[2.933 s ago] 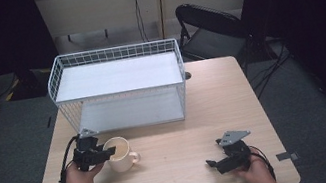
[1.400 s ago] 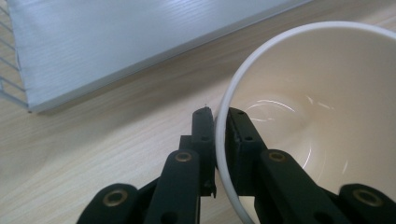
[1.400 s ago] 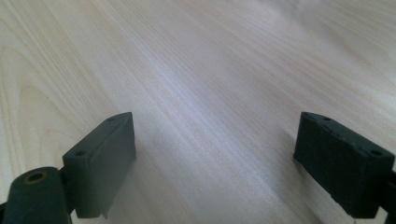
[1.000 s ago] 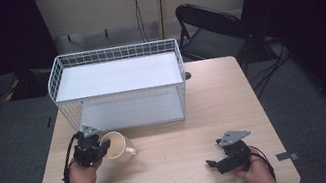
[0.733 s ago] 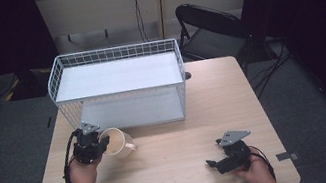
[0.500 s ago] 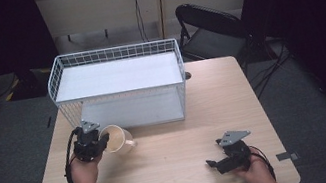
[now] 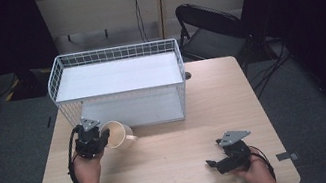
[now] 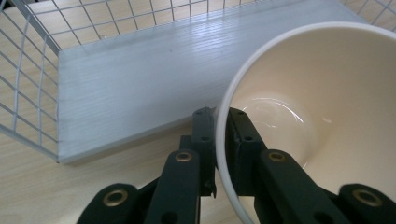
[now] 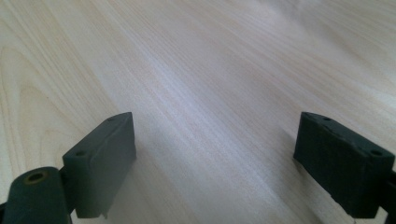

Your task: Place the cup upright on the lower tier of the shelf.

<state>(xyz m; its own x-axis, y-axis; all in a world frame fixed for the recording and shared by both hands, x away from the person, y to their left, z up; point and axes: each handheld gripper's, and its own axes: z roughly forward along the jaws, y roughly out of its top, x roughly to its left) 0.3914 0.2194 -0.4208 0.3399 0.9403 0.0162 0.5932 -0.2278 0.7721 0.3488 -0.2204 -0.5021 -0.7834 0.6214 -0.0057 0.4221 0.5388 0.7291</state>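
A cream mug [image 7: 117, 134] hangs tilted above the table, its mouth turned toward the person, just in front of the white wire rack [image 7: 119, 86]. My left gripper [image 7: 98, 140] is shut on the mug's rim [image 8: 224, 140], one jaw inside the mug and one outside. The rack's lower white shelf [image 8: 140, 84] lies right behind the mug in the left gripper view. My right gripper [image 7: 214, 163] rests low over the bare wood near the table's front right, open, with nothing between its black fingers [image 9: 105, 158].
The wooden table [image 7: 214, 107] has bare room between the two grippers. The rack's upper shelf [image 7: 118, 76] sits at the back left of the table. A black folding chair [image 7: 214, 31] stands behind the table. Tape marks [image 7: 284, 156] lie near the front corners.
My left gripper has lifted the mug off the table, tipped it and carried it left and back toward the rack's lower shelf. The right gripper has stayed still.
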